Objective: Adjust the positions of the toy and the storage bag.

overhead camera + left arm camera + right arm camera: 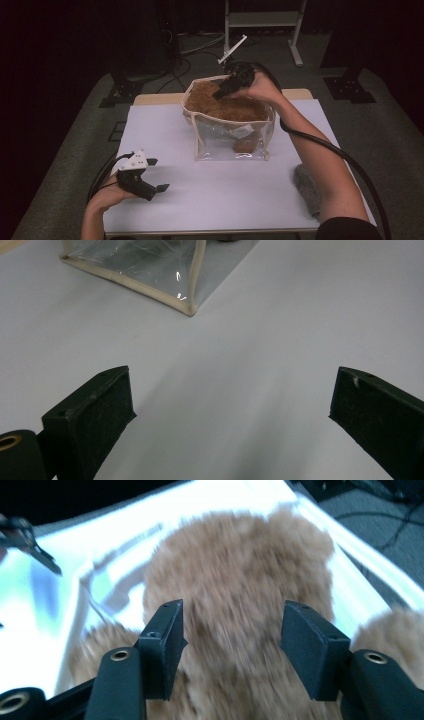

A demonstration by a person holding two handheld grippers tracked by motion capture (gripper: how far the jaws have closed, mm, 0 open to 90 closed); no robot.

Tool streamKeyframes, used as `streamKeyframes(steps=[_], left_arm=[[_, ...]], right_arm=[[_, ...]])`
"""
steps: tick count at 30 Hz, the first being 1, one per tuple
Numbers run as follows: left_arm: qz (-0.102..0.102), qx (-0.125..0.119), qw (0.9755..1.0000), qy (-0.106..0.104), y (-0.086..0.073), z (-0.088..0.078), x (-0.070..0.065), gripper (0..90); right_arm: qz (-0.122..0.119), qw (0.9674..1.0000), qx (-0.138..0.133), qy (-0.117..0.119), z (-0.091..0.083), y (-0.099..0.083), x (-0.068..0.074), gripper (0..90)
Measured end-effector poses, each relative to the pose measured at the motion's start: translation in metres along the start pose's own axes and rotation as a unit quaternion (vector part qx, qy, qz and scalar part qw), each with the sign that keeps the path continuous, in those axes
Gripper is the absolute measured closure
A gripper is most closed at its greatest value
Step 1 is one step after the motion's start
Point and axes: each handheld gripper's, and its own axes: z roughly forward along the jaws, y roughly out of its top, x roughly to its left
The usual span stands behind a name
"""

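The fluffy brown plush toy [227, 106] sits inside the clear plastic bag with cream piping [207, 137], mid-counter [165, 125]; the bag's glare hides its lower half, and motion blur smears its fur in the right gripper view. The right tongs [232, 645] gape just above it, gripping nothing. The left tongs [156, 175] rest wide open and empty over bare counter. A grey fuzzy object [306, 189] lies partly behind the right forearm.

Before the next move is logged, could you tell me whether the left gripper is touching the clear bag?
Apart. The left gripper view shows bare white table between the open left gripper and the clear bag.
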Motion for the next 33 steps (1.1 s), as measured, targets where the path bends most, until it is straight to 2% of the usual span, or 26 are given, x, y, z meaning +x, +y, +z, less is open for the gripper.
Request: streamKeyframes(steps=[7, 12, 15, 16, 17, 21, 22, 24, 26, 28, 33], left_arm=[[0.001, 0.000, 1.0000, 0.001, -0.001, -0.001, 0.001, 3.1], [-0.001, -0.001, 1.0000, 0.001, -0.001, -0.001, 0.001, 3.1], [-0.002, -0.001, 1.0000, 0.000, -0.001, -0.001, 0.000, 3.1], [-0.002, -0.001, 1.0000, 0.000, -0.001, -0.001, 0.000, 3.1], [-0.002, -0.001, 1.0000, 0.000, -0.001, -0.001, 0.000, 3.1], [-0.001, -0.002, 1.0000, 0.001, -0.002, -0.002, 0.001, 3.1], [-0.001, -0.002, 1.0000, 0.001, -0.002, -0.002, 0.001, 3.1], [-0.001, -0.001, 1.0000, 0.001, -0.002, -0.003, 0.001, 3.1], [0.000, -0.001, 1.0000, 0.000, -0.001, -0.003, 0.001, 3.1], [-0.001, -0.001, 1.0000, 0.000, -0.001, -0.003, 0.000, 3.1], [-0.001, -0.002, 1.0000, 0.001, -0.001, -0.003, 0.000, 3.1]], right_arm=[[-0.002, 0.9994, -0.033, 0.011, 0.011, 0.023, 0.007, 41.5], [-0.012, 0.9993, -0.036, 0.008, 0.020, 0.033, 0.011, 44.5], [-0.006, 0.9994, -0.034, 0.006, 0.028, 0.041, 0.012, 52.6], [-0.006, 0.9994, -0.034, 0.006, 0.028, 0.041, 0.012, 52.6], [-0.010, 0.9996, -0.027, 0.000, 0.032, 0.042, 0.012, 57.3], [-0.011, 0.9998, -0.017, -0.005, 0.040, 0.040, 0.012, 67.2], [-0.011, 0.9998, -0.017, -0.005, 0.040, 0.040, 0.012, 67.2], [-0.007, 0.9999, -0.006, -0.005, 0.042, 0.037, 0.011, 74.3], [-0.005, 1.0000, 0.000, -0.003, 0.042, 0.036, 0.011, 75.9], [-0.009, 0.9997, 0.022, 0.001, 0.046, 0.033, 0.011, 82.4], [-0.009, 0.9987, 0.049, 0.008, 0.053, 0.028, 0.011, 85.1]])
